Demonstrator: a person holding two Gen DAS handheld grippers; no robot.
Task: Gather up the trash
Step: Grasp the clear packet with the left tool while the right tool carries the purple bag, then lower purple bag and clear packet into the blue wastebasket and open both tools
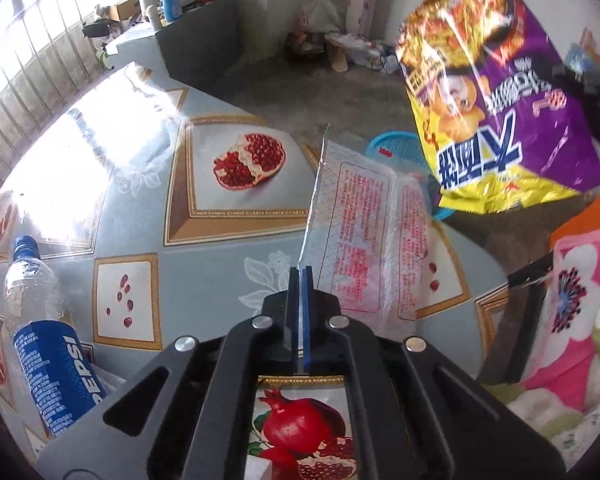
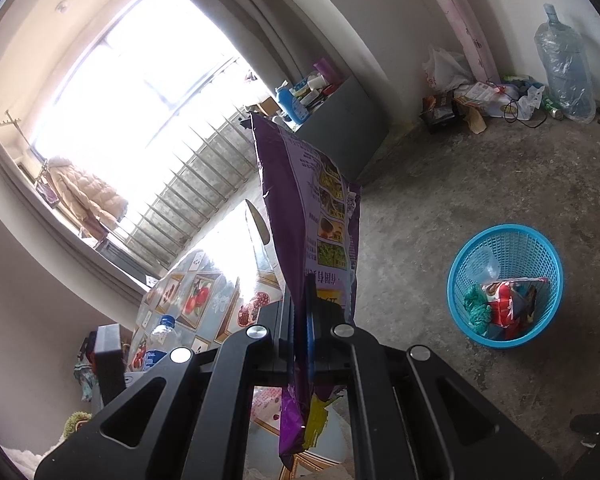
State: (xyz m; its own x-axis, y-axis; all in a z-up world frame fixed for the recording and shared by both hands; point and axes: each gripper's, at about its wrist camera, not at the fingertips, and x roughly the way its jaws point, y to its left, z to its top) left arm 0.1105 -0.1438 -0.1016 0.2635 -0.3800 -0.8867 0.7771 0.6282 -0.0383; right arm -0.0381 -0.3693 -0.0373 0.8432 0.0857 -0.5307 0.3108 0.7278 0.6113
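Both grippers are gripping trash: left gripper [image 1: 300,280] is pinching a clear printed wrapper [image 1: 364,236] above the table [image 1: 204,264], right gripper [image 2: 304,292] is clamping a purple snack bag [image 2: 312,208]. Some trash is already sitting in the blue basket [image 2: 504,236] on the floor; a Pepsi bottle [image 1: 48,344] is waiting on the table.

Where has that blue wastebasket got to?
In the right wrist view the blue basket stands on the concrete floor at the right, beyond the purple snack bag pinched in the right gripper; some rubbish already lies inside.
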